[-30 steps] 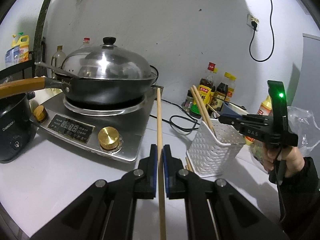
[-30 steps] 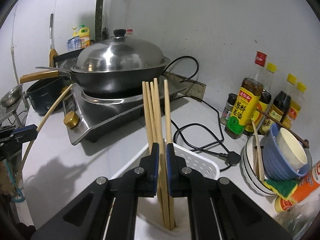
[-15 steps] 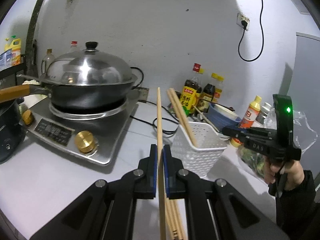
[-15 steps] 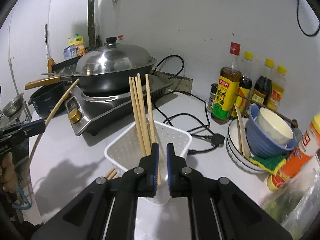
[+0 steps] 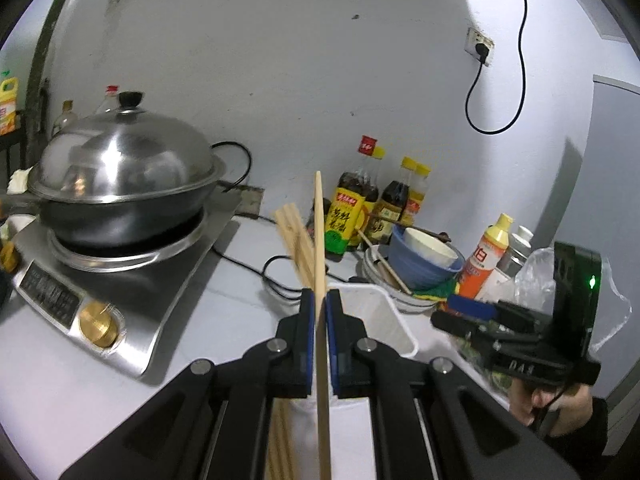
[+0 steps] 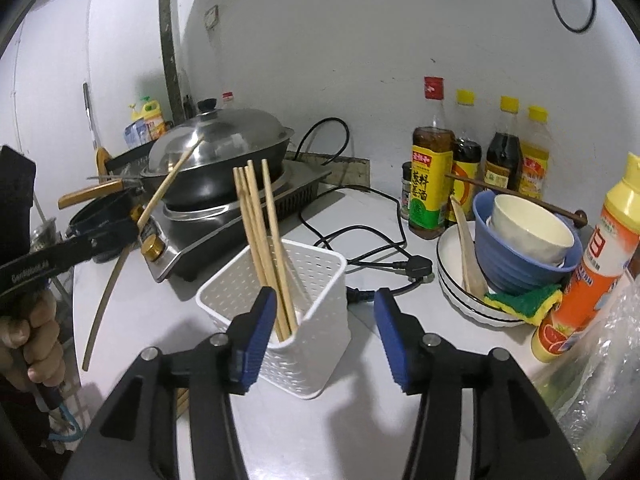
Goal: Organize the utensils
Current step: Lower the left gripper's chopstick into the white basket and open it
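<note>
My left gripper is shut on a single wooden chopstick that points up and away, just in front of the white perforated basket. From the right wrist view the same left gripper holds that chopstick slanted, to the left of the basket. Several chopsticks stand leaning in the basket. My right gripper hovers at the basket's near side; its jaws are opening and its pads press on nothing. It also shows as the right gripper beside the basket.
An induction cooker carries a lidded wok on the left. Sauce bottles, stacked bowls, a sponge, a plastic bag and a black cable with plug crowd the right. More chopsticks lie on the counter.
The right gripper let go of its chopsticks, which now stand in the basket, drew back and opened. The left gripper carried its chopstick rightward, close to the basket.
</note>
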`<state>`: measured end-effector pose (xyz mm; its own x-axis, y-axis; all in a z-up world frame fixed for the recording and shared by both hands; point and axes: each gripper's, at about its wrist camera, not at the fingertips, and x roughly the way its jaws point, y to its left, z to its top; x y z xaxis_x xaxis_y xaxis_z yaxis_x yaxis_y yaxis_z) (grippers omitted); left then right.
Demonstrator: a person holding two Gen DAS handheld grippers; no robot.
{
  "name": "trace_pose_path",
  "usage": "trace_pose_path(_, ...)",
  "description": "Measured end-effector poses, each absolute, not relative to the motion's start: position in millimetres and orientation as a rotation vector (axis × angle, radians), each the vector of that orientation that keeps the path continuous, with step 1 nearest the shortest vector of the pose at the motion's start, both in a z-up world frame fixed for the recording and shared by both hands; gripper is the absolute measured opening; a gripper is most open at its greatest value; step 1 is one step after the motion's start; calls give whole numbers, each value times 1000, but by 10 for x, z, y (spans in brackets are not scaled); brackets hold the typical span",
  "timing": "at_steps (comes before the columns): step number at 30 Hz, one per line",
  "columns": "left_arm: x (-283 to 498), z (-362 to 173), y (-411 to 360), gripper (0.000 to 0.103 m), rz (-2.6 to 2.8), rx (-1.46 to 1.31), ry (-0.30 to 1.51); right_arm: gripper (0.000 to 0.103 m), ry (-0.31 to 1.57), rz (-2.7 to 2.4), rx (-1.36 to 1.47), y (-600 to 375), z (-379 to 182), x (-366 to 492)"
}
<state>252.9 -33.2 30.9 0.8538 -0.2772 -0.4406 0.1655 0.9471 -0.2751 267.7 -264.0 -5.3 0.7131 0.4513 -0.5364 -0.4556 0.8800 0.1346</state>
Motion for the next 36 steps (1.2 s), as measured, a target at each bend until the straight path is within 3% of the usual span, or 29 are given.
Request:
trace_pose_path(17,3330,349,-456,5,-62,-419,398,70,568,510,68,-2896,-165,2904)
trace_pose_path(26,3564,193,-394,5,64,-510,362,71,574,456,130,-3107,-274,3013)
trace_pose_path(36,3597,-50,-590,5,7,-470,479,71,565,423,155,-3240,-265,3001)
